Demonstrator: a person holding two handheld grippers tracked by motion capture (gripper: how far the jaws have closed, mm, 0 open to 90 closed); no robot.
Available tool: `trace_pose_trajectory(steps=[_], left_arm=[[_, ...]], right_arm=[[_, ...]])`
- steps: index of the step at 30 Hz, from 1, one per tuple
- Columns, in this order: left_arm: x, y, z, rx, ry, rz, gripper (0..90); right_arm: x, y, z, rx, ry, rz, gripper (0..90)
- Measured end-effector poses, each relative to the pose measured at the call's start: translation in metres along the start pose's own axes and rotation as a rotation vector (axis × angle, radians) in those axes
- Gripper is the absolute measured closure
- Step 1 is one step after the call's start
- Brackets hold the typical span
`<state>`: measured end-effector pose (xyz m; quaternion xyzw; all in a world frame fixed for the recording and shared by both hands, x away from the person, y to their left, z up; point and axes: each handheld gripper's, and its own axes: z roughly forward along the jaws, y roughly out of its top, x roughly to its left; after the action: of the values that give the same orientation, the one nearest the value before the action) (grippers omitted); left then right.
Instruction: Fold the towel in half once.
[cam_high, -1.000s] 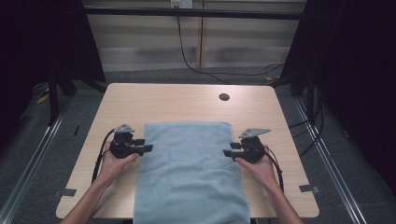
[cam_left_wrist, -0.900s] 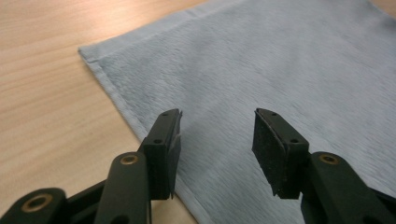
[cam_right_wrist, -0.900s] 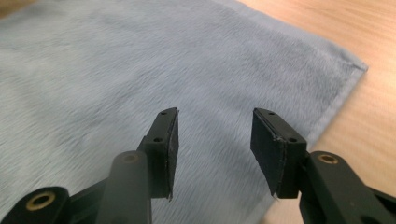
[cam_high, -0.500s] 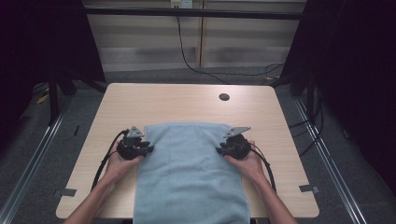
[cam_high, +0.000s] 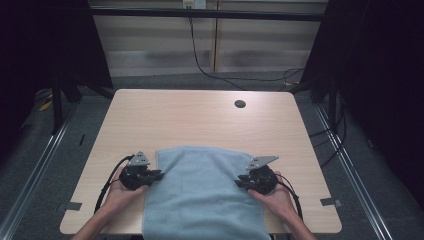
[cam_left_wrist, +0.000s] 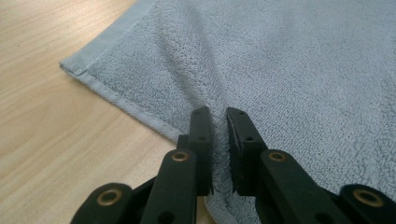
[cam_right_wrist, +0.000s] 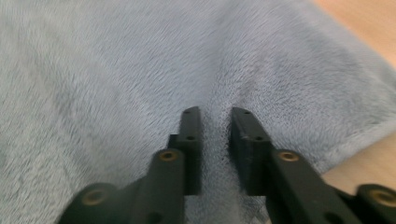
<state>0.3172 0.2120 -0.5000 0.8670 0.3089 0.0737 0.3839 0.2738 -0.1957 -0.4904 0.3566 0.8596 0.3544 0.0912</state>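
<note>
Pinching a raised ridge of the light blue towel (cam_left_wrist: 289, 70) between its jaws, the left gripper (cam_left_wrist: 218, 122) has just been closing on the towel's left edge. Opposite, the right gripper (cam_right_wrist: 215, 122) clamps a fold between its jaws, having just parted slightly; bare table (cam_high: 200, 120) lies beyond.

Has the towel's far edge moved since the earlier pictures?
Yes. The towel far edge has come toward the person, away from the table's round hole, pinched by both grippers.

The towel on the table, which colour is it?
The towel is plain light blue, clearest in the left gripper view.
</note>
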Motion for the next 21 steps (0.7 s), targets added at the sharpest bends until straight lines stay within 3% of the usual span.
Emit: trace_pose_trajectory(steps=[3,7,12,15,19,21], left_arm=[[0.002,0.000,0.000,-0.005,-0.017,-0.017,81.2],[0.003,0.000,0.000,-0.006,-0.023,-0.019,81.2],[0.004,0.000,0.000,0.000,-0.029,-0.021,81.2],[0.004,0.000,0.000,-0.002,-0.031,-0.021,81.1],[0.005,0.000,0.000,-0.002,-0.032,-0.033,80.9],[0.006,0.001,0.001,-0.003,-0.029,-0.040,77.7]], right_arm=[[-0.020,0.009,-0.006,-0.078,-0.045,0.052,65.7],[-0.056,0.019,0.003,-0.077,-0.128,0.101,59.2],[-0.091,0.028,0.024,-0.080,-0.174,0.153,56.0],[-0.098,0.029,0.034,-0.071,-0.192,0.168,51.4],[-0.099,0.028,0.037,-0.084,-0.200,0.159,52.0],[-0.095,0.027,0.037,-0.090,-0.195,0.128,64.5]])
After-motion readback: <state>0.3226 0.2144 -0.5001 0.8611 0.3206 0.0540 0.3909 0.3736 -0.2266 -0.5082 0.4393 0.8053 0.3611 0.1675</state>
